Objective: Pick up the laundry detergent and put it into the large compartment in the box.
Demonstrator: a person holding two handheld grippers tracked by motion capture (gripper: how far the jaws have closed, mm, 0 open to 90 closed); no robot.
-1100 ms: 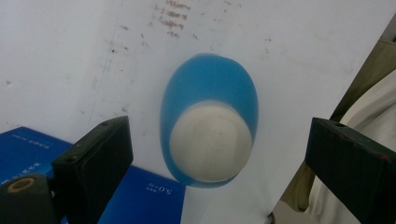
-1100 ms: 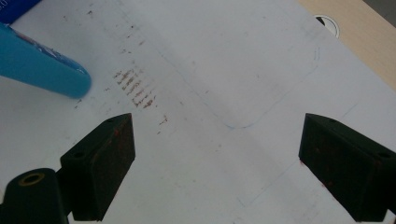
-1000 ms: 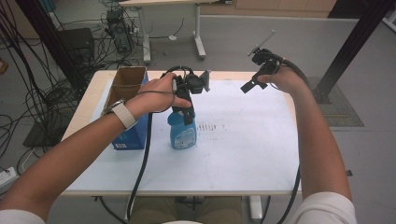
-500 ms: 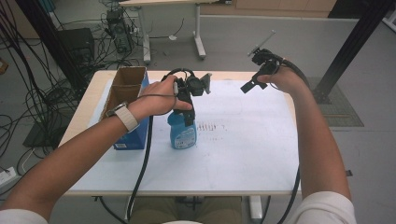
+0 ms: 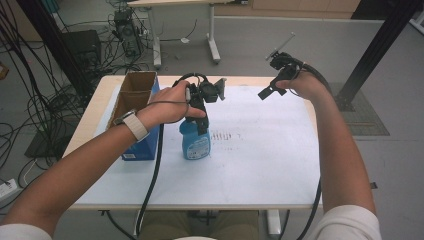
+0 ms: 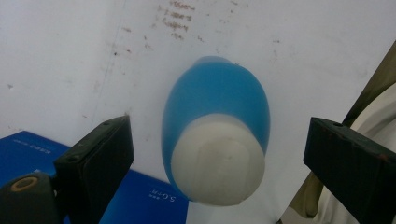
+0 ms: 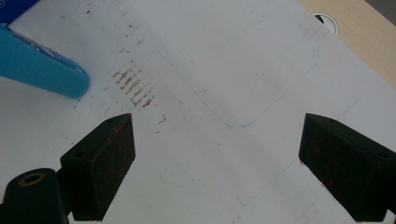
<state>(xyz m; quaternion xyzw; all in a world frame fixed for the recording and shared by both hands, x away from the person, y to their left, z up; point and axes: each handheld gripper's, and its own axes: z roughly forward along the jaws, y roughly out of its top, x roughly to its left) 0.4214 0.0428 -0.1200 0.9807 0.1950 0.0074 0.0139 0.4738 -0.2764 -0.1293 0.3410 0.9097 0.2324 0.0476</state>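
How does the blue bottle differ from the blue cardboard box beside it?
The blue plastic bottle with a white cap is rounded, capped and slimmer; the blue cardboard box is square-edged, open-topped, brown inside and wider. Both stand upright on the white table, side by side.

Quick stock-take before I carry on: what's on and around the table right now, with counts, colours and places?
Blue plastic bottle with white cap: one, upright on the white sheet, under the left gripper.
Blue cardboard box with open brown flaps: one, left of the bottle.
White paper sheet: one, covers the tabletop, brown smudges mid-sheet.
Light wooden table: one.
Cables: several, black, floor at left.
Left gripper: black, open above the cap.
Right gripper: black, open, over the sheet.
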